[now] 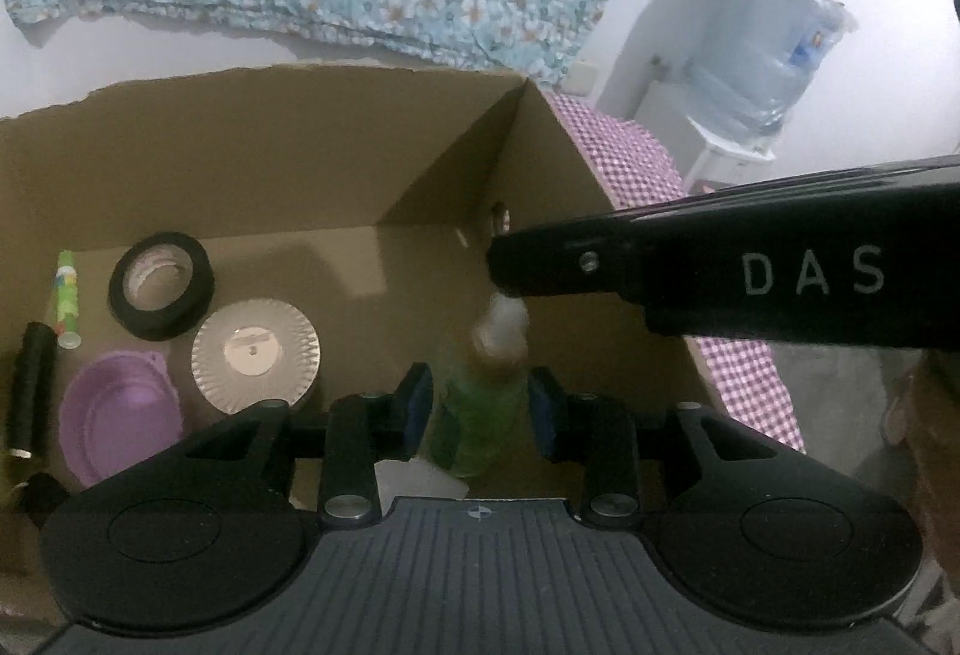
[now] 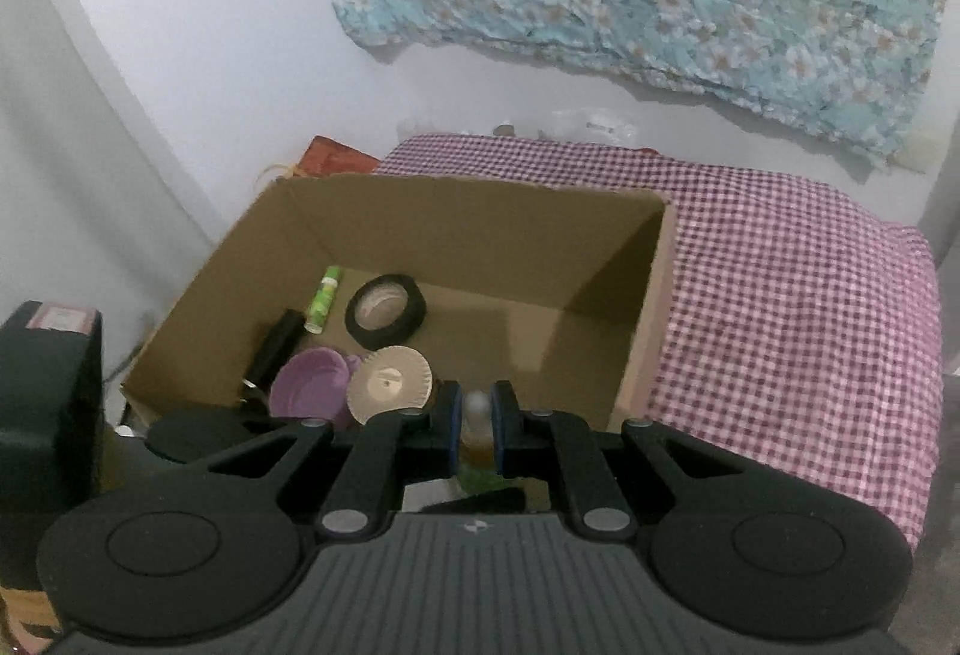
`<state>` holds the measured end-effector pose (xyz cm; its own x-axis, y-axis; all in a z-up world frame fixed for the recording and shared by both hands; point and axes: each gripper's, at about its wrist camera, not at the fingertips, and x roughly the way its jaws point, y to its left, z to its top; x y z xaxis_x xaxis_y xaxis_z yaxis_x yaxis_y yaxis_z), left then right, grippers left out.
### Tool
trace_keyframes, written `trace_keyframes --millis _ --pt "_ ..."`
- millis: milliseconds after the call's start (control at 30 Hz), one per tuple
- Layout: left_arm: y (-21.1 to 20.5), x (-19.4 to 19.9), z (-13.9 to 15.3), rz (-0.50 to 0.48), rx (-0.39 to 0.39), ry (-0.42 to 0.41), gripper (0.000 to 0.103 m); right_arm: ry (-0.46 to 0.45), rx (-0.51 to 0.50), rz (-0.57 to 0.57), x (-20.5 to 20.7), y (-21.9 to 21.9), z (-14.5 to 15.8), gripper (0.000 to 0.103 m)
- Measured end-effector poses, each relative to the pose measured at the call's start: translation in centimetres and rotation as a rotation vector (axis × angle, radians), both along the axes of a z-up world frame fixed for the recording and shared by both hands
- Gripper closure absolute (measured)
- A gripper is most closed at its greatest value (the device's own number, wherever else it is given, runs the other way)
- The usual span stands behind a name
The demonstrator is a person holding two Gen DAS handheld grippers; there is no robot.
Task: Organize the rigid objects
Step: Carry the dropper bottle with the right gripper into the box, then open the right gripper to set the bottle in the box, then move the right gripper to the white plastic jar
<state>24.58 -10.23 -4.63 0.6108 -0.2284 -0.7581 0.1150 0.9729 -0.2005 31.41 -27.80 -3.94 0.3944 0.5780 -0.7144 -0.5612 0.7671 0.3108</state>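
A green bottle (image 1: 477, 427) with a white cap (image 1: 507, 316) hangs over the right part of an open cardboard box (image 1: 270, 145). It sits between the blue pads of my left gripper (image 1: 480, 403), which stand slightly off its sides, so that gripper is open. My right gripper (image 1: 510, 283) reaches in from the right and is shut on the bottle's top. In the right wrist view the white cap (image 2: 477, 406) is pinched between the pads of that gripper (image 2: 477, 418), above the box (image 2: 480, 223).
On the box floor at the left lie a black tape roll (image 1: 161, 293), a ribbed silver disc (image 1: 255, 355), a purple lid (image 1: 120, 415), a green tube (image 1: 67, 295) and a black cylinder (image 1: 30, 391). A checked cloth (image 2: 780, 295) lies to the right, and a black case (image 2: 48, 403) stands to the left.
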Motion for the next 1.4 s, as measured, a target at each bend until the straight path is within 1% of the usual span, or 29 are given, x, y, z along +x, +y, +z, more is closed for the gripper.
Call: trace_keyframes --millis 100,133,200,233,300,333,367,400,433,500,533,567,600,633,667,700,733,767,833,900,1033,1133,1267,1400 --pt "0.4 -0.4 0.3 0.001 0.001 -0.012 0.056 -0.013 -0.002 -0.02 -0.6 -0.3 0.4 0.09" --pt "0.6 -0.7 0.6 0.001 0.006 -0.021 0.053 -0.013 0.006 -0.029 -0.8 -0.5 0.7 0.09" --pt "1.0 -1.4 1.0 -0.003 0.006 -0.038 0.044 -0.013 0.026 -0.046 -1.6 -1.0 1.2 0.089" --pt "1.1 -1.8 1.4 -0.004 0.006 -0.045 0.043 -0.016 0.039 -0.057 -1.9 -1.3 1.5 0.087" --pt "1.2 -2.5 2.1 -0.007 0.002 -0.058 0.039 -0.028 0.076 -0.09 -3.3 -2.1 2.3 0.071" --pt "1.3 -3.2 2.6 -0.009 -0.004 -0.065 0.037 -0.033 0.091 -0.102 -3.8 -2.6 2.6 0.068" --pt "1.4 -3.6 2.9 -0.01 -0.008 -0.07 0.032 -0.041 0.104 -0.124 -4.8 -3.0 3.0 0.061" --pt "1.5 -4.0 3.3 -0.012 -0.013 -0.074 0.031 -0.052 0.104 -0.144 -5.7 -3.2 3.4 0.054" --pt "1.6 -4.7 3.8 -0.018 -0.016 -0.077 0.03 -0.07 0.101 -0.164 -6.8 -3.4 3.8 0.051" --pt "1.7 -6.2 4.8 -0.029 -0.008 -0.079 0.026 -0.107 0.092 -0.211 -8.6 -3.9 4.9 0.041" --pt "1.8 -6.9 5.3 -0.032 -0.005 -0.083 0.024 -0.122 0.091 -0.235 -9.7 -4.1 5.3 0.039" --pt "2.0 -7.7 5.8 -0.035 -0.004 -0.088 0.021 -0.131 0.094 -0.253 -10.6 -4.4 5.7 0.035" --pt "2.3 -8.7 6.5 -0.036 -0.005 -0.097 0.017 -0.139 0.103 -0.27 -11.7 -4.7 6.1 0.029" --pt "2.7 -9.4 6.9 -0.036 -0.008 -0.103 0.015 -0.153 0.115 -0.29 -13.0 -5.0 6.5 0.026" --pt "3.1 -10.3 7.4 -0.033 -0.01 -0.108 0.011 -0.165 0.125 -0.303 -13.8 -5.2 6.9 0.021" --pt "3.5 -10.9 7.6 -0.026 -0.01 -0.111 0.009 -0.175 0.135 -0.32 -15.0 -5.4 7.2 0.014" --pt "4.0 -11.7 7.9 -0.018 -0.012 -0.117 0.008 -0.178 0.14 -0.332 -15.5 -5.5 7.4 0.011" --pt "4.6 -12.6 8.2 -0.011 -0.015 -0.122 0.007 -0.183 0.145 -0.345 -16.3 -5.6 7.5 0.005" --pt "5.5 -14.1 8.4 0.002 -0.011 -0.123 0.005 -0.198 0.144 -0.359 -18.1 -5.6 7.9 0.004" --pt "6.5 -15.4 8.5 0.018 0.005 -0.124 0.005 -0.21 0.129 -0.368 -19.6 -5.3 8.2 0.0" --pt "8.6 -17.6 8.2 0.065 0.033 -0.12 0.005 -0.236 0.081 -0.356 -22.0 -3.8 8.5 0.0" --pt "10.1 -18.5 7.8 0.099 0.033 -0.107 0.005 -0.261 0.003 -0.35 -23.5 -2.1 8.4 0.0" --pt "12.1 -19.5 7.3 0.143 0.033 -0.096 0.005 -0.318 -0.129 -0.355 -25.2 0.6 8.4 0.0" --pt "13.4 -20.0 6.9 0.164 0.033 -0.094 0.005 -0.383 -0.196 -0.362 -26.6 2.6 8.5 0.0"
